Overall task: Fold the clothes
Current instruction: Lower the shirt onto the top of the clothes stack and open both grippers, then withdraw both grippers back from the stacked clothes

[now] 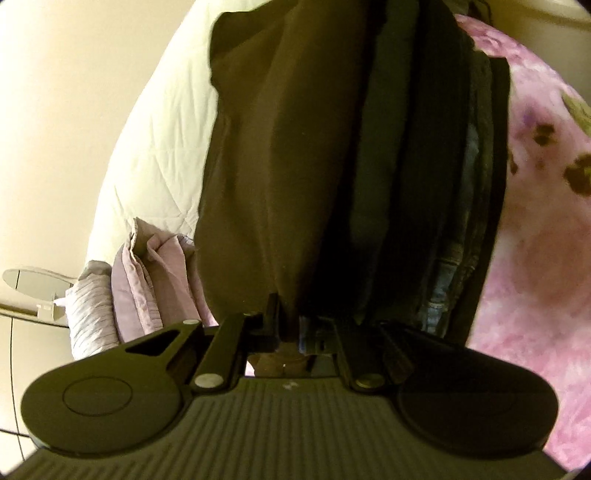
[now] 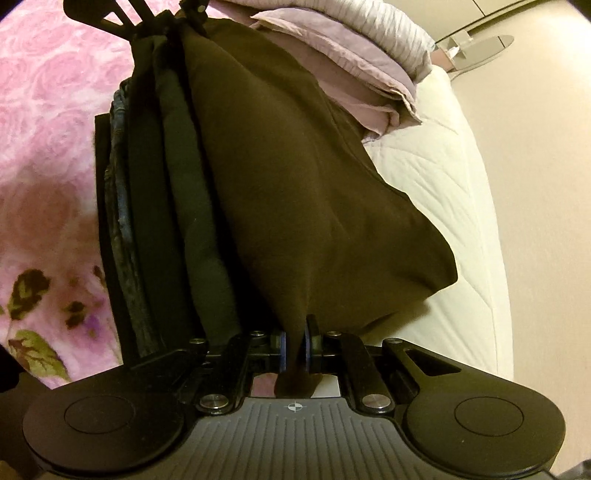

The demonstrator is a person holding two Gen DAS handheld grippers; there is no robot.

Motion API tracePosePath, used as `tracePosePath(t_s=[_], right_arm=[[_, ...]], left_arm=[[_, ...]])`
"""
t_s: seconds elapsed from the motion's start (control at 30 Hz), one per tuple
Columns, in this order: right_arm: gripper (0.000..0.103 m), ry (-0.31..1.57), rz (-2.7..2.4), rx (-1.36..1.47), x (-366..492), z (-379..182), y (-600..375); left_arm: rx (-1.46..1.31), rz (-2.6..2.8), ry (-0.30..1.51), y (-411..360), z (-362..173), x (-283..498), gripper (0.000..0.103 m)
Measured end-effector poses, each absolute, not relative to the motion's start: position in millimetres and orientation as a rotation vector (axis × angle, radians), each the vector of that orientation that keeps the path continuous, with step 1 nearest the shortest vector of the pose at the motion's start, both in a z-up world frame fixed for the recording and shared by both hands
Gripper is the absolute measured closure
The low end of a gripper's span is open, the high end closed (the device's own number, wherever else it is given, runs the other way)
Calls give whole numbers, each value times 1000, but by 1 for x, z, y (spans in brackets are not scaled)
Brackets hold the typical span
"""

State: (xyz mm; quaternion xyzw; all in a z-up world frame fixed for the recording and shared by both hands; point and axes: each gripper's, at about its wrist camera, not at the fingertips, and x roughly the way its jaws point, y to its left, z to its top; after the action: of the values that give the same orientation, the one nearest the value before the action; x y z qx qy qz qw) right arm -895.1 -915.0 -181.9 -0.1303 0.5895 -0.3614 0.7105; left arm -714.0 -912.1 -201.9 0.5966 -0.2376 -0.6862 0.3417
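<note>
A dark brown garment [image 1: 280, 155] hangs stretched between my two grippers above a bed. My left gripper [image 1: 291, 317] is shut on one end of it. My right gripper [image 2: 297, 343] is shut on the other end of the brown garment [image 2: 314, 177], with cloth pinched between its blue pads [image 2: 282, 345]. The left gripper [image 2: 177, 22] shows at the top of the right wrist view, at the garment's far end. Beside the garment lies a stack of folded dark clothes [image 2: 155, 206] with a denim piece [image 1: 448, 266] in it.
The stack rests on a pink floral blanket [image 2: 48, 147]. A white quilted mattress [image 2: 443, 192] runs along the other side. Lilac pillows [image 2: 369, 77] and a grey striped pillow [image 1: 90, 314] lie at the bed's end. A pale floor and a small round stand [image 1: 33, 280] are beyond.
</note>
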Motion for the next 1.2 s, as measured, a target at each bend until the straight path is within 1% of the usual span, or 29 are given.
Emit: tracePosePath(t_s=[0.13, 0.3, 0.37, 0.43, 0.47, 0.5, 0.57, 0.6, 0.63, 0.67, 0.7, 0.77, 0.8, 0.87, 0.9, 0.93, 1.0, 1.07, 1.2], right_arm=[[95, 1322, -801, -299, -896, -184, -906], [94, 1316, -828, -251, -898, -187, -901], [94, 1334, -817, -260, -897, -192, -900], [92, 1342, -823, -288, -894, -194, -898], [86, 1344, -830, -301, -894, -193, -896], [77, 1345, -838, -304, -894, -192, -894], [69, 1336, -855, -288, -896, -188, -889], [68, 1322, -868, -265, -898, -184, -888], [66, 1308, -880, -241, -900, -181, -887], [61, 1294, -893, -215, -901, -178, -885], [54, 1277, -909, -178, -903, -175, -883], [45, 1243, -941, -104, -906, -168, -879], [41, 1224, -958, -62, -907, -165, -878], [37, 1170, -1002, 70, -912, -160, -875], [37, 1139, -1021, 145, -914, -158, -873], [36, 1104, -1035, 222, -917, -156, -872], [36, 1042, -1056, 361, -921, -151, -868], [36, 990, -1081, 453, -924, -146, -862], [35, 876, -1157, 595, -931, -127, -846]], left_arm=[[1559, -1772, -641, -898, -208, -719, 95], [1553, -1756, -552, -915, -215, -724, 95], [1561, -1756, -552, -915, -214, -725, 95], [1562, -1758, -535, -915, -210, -724, 92], [1553, -1761, -507, -916, -206, -723, 91], [1544, -1763, -478, -917, -202, -721, 88], [1513, -1764, -382, -916, -188, -719, 82], [1486, -1760, -312, -917, -181, -716, 75], [1455, -1754, -228, -916, -176, -712, 67], [1420, -1746, -140, -915, -171, -708, 63], [1384, -1737, -53, -914, -165, -704, 59], [1300, -1703, 126, -908, -159, -694, 55], [1260, -1681, 206, -904, -157, -689, 51], [1179, -1644, 350, -895, -152, -681, 44], [1137, -1624, 419, -890, -149, -677, 39], [1095, -1603, 487, -885, -147, -673, 36], [1032, -1584, 588, -877, -142, -669, 35], [972, -1567, 681, -870, -138, -664, 29], [928, -1575, 711, -849, -133, -657, 22]])
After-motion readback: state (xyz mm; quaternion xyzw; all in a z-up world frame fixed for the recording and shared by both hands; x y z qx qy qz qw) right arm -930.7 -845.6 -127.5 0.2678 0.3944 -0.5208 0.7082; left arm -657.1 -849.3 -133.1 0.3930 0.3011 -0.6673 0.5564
